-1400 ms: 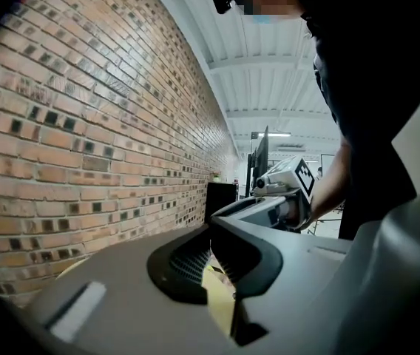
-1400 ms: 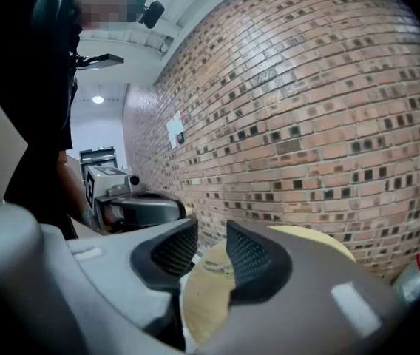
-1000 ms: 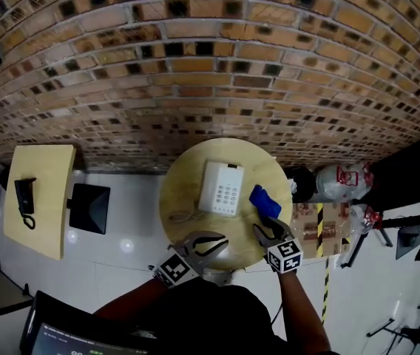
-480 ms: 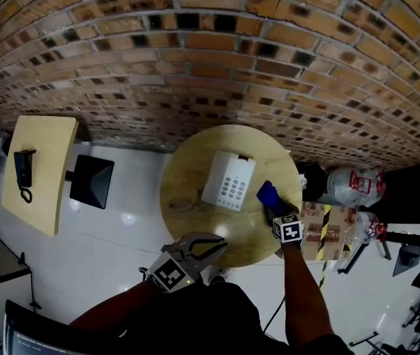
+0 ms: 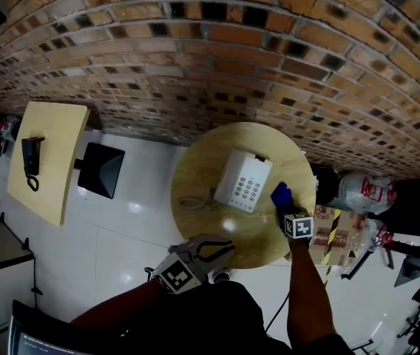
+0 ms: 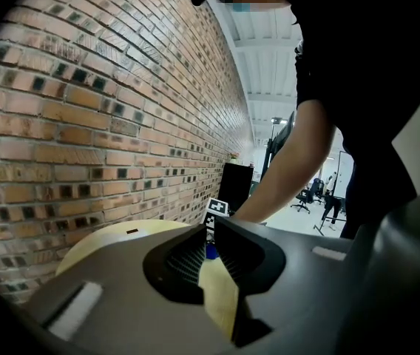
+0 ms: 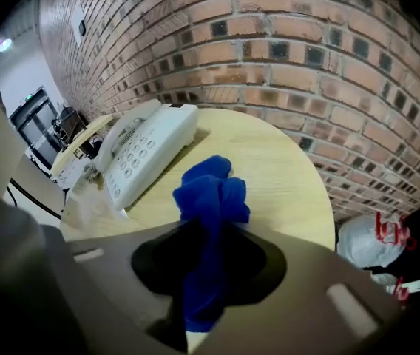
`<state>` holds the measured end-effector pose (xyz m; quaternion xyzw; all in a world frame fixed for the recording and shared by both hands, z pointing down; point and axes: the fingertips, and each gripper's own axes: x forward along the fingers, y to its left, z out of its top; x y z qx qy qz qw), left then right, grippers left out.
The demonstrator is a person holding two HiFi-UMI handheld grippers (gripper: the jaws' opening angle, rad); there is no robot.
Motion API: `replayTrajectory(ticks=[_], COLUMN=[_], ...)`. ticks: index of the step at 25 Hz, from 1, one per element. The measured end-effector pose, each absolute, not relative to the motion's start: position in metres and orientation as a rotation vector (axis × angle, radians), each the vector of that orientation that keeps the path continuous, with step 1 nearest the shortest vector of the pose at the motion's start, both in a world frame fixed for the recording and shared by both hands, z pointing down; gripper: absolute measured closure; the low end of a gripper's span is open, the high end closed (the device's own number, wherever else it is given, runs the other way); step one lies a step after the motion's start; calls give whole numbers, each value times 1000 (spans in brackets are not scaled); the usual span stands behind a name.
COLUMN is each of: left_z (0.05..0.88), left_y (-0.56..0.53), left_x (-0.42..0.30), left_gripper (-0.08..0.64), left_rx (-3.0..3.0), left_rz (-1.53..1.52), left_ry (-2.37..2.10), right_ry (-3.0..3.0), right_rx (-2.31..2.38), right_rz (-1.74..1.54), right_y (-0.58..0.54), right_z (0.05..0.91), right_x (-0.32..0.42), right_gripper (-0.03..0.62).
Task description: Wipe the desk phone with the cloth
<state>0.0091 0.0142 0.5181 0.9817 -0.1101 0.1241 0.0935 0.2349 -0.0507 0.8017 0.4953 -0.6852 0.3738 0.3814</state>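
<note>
Right fingers (image 7: 258,266) just closed on cloth (image 7: 210,194), phone (image 7: 147,154) beside

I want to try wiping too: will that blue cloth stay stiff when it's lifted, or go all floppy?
Probably floppy: the blue cloth sits crumpled in soft folds on the table. It likely squashes easily, since the right gripper, whose jaws have just been closing, pinches it into a narrow bunch. A lumpy heap like that shouldn't roll.

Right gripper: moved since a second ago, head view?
Yes. The right gripper went from the round table's near edge inward toward the brick wall, onto the blue cloth. Its jaws have just been closing, with the cloth between them.
</note>
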Motion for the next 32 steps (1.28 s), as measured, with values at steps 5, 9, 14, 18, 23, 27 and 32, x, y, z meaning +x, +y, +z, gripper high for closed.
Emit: replayTrajectory(ticks=[5,9,14,18,23,27,32], left_z=[522,511,513,513,515,516,521], left_y=[10,1,-6,-15,-23,-29,-36], left_x=[8,9,2,-8,-22,-28,-29], left_gripper=[525,525,525,525,525,525,525], left_rx=[2912,2909,2924,2919,2910,2907,2906], left_rz=[364,323,328,320,329,316,323], left_ry=[-325,-350,-378,-424,-449,-459,-457], right_ry=[-1873,-2046,-2167,-2147,-2095,-2122,-2173], right_rx=[1304,1315,1198,1080,990,912,810], right_rz=[903,792,650,556,565,612,637], right_y=[-75,-123,-185,-215,-219,-192,-136], right_z=[774,724,690,698,725,733,743], right_x=[218,191,147,122,110,91,56], right_gripper=[522,523,523,523,523,523,523])
